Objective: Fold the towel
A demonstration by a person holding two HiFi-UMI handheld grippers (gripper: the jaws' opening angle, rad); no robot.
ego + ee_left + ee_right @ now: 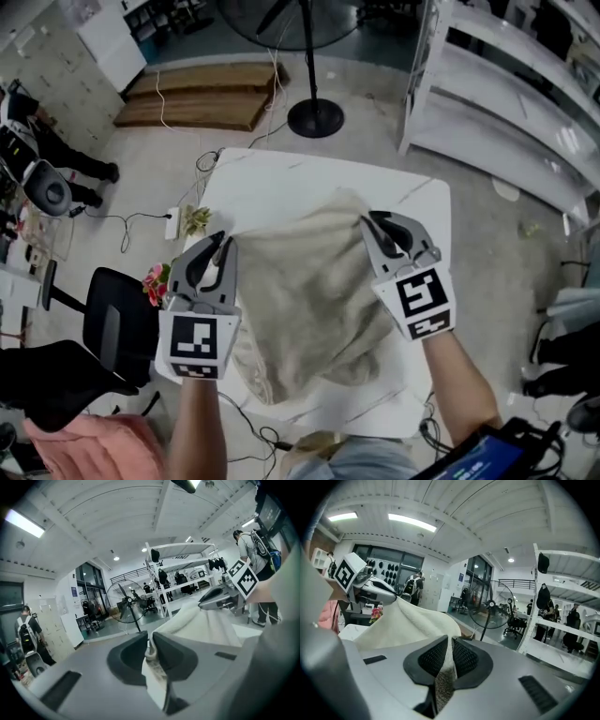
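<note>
Plainly, each pair of jaws is nearly closed and pinching cloth: in the left gripper view the dark pads of the left gripper (150,645) clamp a bunched fold of the cream towel (202,626), and in the right gripper view the mesh-faced pads of the right gripper (449,657) squeeze a thin strip of it that trails down between them. The pinched corners themselves are hidden inside the pads. From the head view the two grips sit at the left and right of the frame's middle, and the towel's upper edge sags a little between them – that edge runs left to right across the picture. From there the cloth falls toward the bottom of the frame, so its long axis appears to run top to bottom. Its lower end lies crumpled on the white table (281,178), near the table's bottom edge, and the lower corners are lost in the folds. Both forearms are cut off by the bottom edge. Past the table, a fan stand (315,117) rises at top centre – its head is cropped – with white shelving (506,103) at upper right and a black chair (112,323) at lower left.
</note>
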